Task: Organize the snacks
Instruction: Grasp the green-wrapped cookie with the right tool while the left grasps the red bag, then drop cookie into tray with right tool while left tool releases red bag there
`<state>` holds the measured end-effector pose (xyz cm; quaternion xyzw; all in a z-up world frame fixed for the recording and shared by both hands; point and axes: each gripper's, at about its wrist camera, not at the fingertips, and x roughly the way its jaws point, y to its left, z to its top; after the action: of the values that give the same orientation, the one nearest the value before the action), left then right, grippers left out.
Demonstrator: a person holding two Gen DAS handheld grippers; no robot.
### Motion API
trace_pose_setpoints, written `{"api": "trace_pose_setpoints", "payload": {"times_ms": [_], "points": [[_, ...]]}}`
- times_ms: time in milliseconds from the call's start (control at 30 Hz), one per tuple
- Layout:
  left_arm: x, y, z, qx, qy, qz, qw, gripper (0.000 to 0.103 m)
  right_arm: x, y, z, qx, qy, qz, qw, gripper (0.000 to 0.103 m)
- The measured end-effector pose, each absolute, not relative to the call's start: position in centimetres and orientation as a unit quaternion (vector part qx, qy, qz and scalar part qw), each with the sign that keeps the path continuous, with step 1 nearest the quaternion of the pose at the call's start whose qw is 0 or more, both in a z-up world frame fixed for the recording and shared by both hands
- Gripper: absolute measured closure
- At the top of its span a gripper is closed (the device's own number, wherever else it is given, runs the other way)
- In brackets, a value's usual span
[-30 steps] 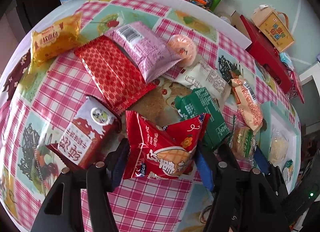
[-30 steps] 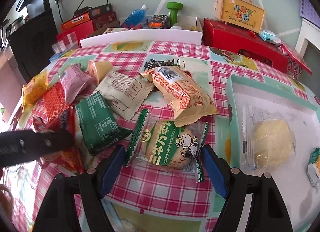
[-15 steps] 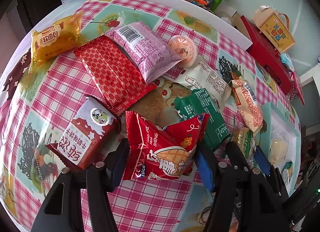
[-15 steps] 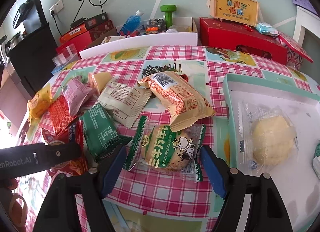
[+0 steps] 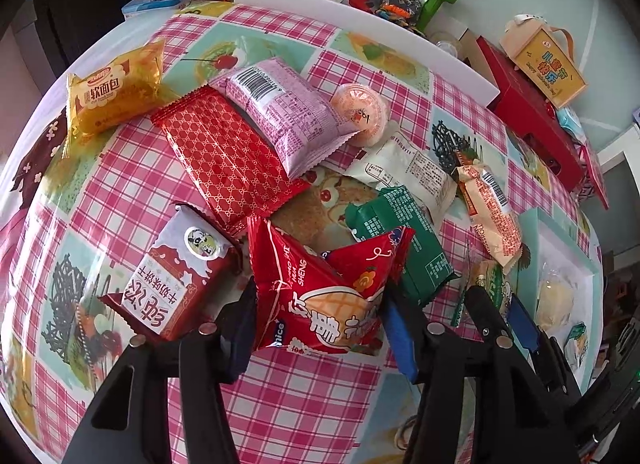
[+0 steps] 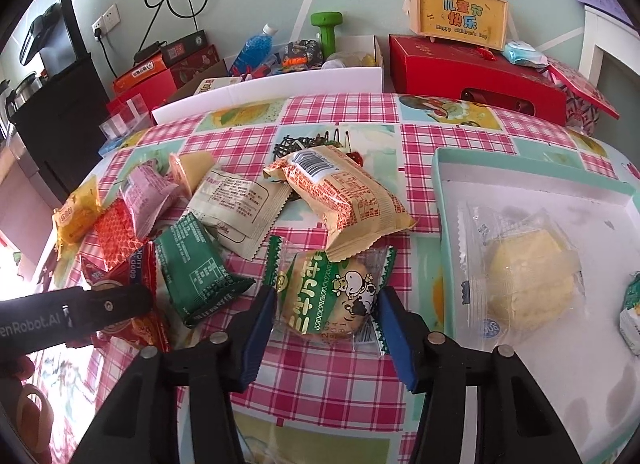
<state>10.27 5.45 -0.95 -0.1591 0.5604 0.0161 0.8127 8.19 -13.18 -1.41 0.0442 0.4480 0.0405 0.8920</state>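
A checked counter (image 6: 344, 111) carries a scatter of snack packets, with a teal-rimmed tray (image 6: 532, 177) at its right holding a clear-wrapped yellow cake (image 6: 528, 276). The left gripper (image 5: 320, 316) is closing its fingers (image 5: 396, 334) on a red puffed snack bag (image 5: 320, 284) near the counter's front edge. The right gripper (image 6: 324, 324) is closing on a green-and-clear cow-print biscuit packet (image 6: 332, 292) just left of the tray, pads pressing its sides.

The right gripper (image 6: 326, 322) jaws are closing around the green cow-print snack packet (image 6: 332, 296) on the checked tablecloth (image 6: 320, 376).
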Motion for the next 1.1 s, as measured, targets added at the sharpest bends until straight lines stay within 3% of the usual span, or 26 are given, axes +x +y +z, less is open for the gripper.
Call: {"api": "trace_pose_setpoints", "payload": {"times_ms": [733,1100], "points": [[7.1,5.9,5.2,-0.158,0.493,0.006,0.856,0.045,5.3,-14.4,4.9,0.064,0.388,0.061,0.917,0.048],[6.8,2.4,6.6,-0.143,0.480,-0.028,0.865,0.045,4.2,-16.7,6.3,0.064,0.373,0.027,0.925,0.048]]}}
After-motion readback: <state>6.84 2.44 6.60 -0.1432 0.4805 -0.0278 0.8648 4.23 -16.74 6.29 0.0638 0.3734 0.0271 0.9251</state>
